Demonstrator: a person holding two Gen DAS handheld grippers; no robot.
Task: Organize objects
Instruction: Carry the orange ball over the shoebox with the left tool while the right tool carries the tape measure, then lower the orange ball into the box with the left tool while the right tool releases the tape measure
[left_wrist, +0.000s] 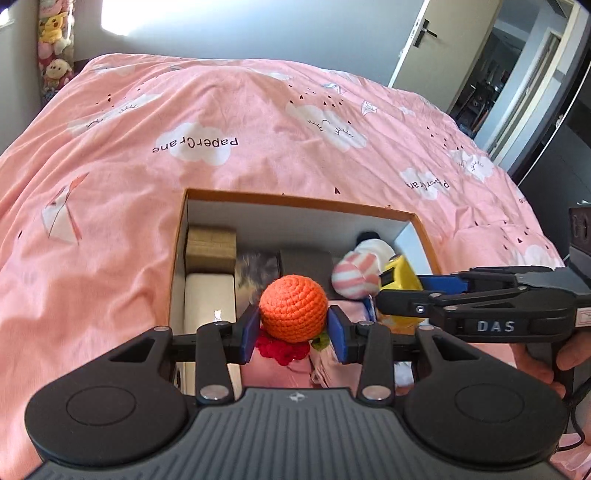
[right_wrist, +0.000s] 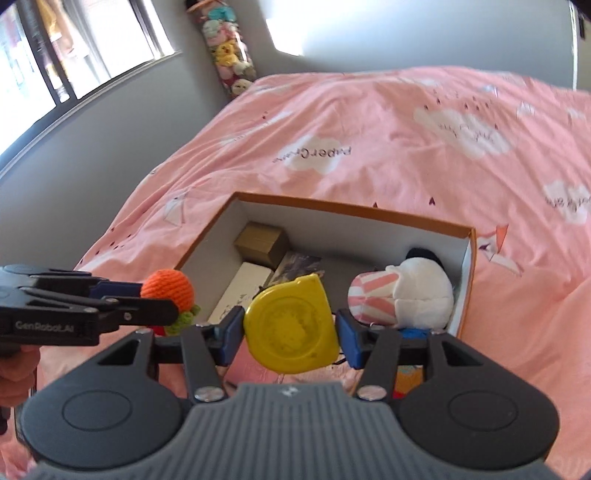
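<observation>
My left gripper (left_wrist: 293, 328) is shut on an orange crocheted ball (left_wrist: 293, 308) with red and green trim below it, held above the near end of an open cardboard box (left_wrist: 295, 201). My right gripper (right_wrist: 291, 334) is shut on a yellow tape measure (right_wrist: 293, 330), also over the box (right_wrist: 351, 210). In the left wrist view the right gripper (left_wrist: 413, 291) comes in from the right with the yellow tape measure (left_wrist: 400, 278). In the right wrist view the left gripper (right_wrist: 162, 299) reaches in from the left with the orange ball (right_wrist: 168, 288).
The box lies on a bed with a pink cloud-print duvet (left_wrist: 221, 110). Inside are a tan carton (left_wrist: 210, 245), a cream case (left_wrist: 208, 299), a white plush with a pink striped part (right_wrist: 402, 293) and pink items. A column of plush toys (right_wrist: 231, 55) stands by the wall. A door (left_wrist: 424, 40) is at back right.
</observation>
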